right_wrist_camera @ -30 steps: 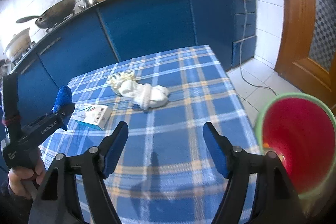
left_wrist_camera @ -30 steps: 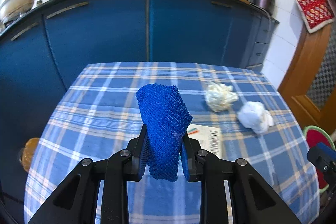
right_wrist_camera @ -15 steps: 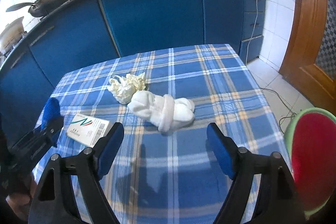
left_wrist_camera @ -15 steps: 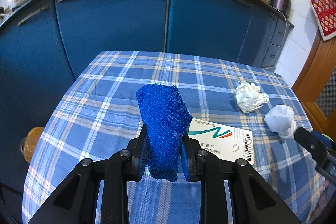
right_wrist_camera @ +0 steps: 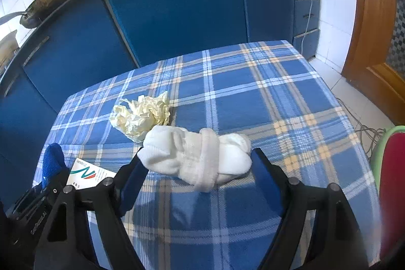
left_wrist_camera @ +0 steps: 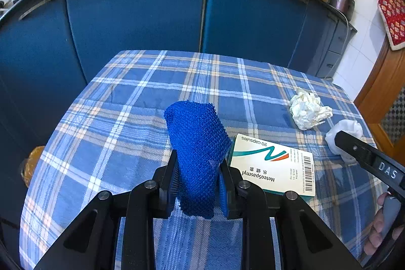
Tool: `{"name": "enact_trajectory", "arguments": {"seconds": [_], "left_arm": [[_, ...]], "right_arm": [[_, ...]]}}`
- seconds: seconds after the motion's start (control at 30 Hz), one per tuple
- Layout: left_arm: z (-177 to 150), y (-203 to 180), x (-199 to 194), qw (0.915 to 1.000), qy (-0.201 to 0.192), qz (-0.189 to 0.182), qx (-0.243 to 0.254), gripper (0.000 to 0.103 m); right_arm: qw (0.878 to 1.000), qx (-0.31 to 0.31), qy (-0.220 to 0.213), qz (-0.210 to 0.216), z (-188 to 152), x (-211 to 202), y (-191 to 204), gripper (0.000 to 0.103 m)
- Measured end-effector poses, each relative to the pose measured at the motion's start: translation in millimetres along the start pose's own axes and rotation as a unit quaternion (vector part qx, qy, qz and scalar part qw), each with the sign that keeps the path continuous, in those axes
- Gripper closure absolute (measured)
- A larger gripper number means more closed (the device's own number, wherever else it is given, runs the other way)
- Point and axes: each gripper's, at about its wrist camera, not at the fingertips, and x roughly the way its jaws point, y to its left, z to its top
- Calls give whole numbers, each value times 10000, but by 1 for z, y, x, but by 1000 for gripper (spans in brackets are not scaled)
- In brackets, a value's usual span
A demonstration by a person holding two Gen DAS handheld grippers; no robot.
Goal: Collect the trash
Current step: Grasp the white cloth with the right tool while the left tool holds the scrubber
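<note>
On the table (right_wrist_camera: pixel 278 98), a soft blue checked cloth covers the whole top. A rolled white sock (right_wrist_camera: pixel 197 156) lies there, fluffy and lumpy, with a thick band around its middle. Just behind it, touching or almost touching, sits a crumpled ball of pale yellow paper (right_wrist_camera: pixel 141 115) with sharp folds. A flat white medicine box (left_wrist_camera: pixel 273 166) with a green and red squiggle lies to the side; its near edge is hidden behind the left gripper (left_wrist_camera: pixel 197 181).

That gripper is clamped on a bumpy blue knitted cloth (left_wrist_camera: pixel 197 151), which stands up like a stubby tube. The right gripper (right_wrist_camera: pixel 197 168) is spread wide with the sock between its blue pads (right_wrist_camera: pixel 134 181); the jaws are closing, and I cannot tell if the pads touch the sock. A red bin with a green rim (right_wrist_camera: pixel 389 194) is cut off at the right edge.
</note>
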Motion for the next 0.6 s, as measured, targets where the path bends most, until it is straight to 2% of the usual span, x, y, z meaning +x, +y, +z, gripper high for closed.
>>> {"name": "enact_trajectory", "arguments": {"seconds": [0.13,0.33,0.43,0.6], "left_arm": [[0,0,0,10000,-1,-21,-5,76],[-1,1,2,10000,14,-47,-13,76],[-1,1,1,10000,1,-56,-29,76],[-1,2,0,10000,-3,-73,-27,76]], "right_arm": [[10000,63,29,14,1,5,-1,44],[9999,-56,-11,-129,0,5,-1,61],[10000,13,3,-95,1,3,-4,68],[10000,80,10,29,0,-7,-8,70]]}}
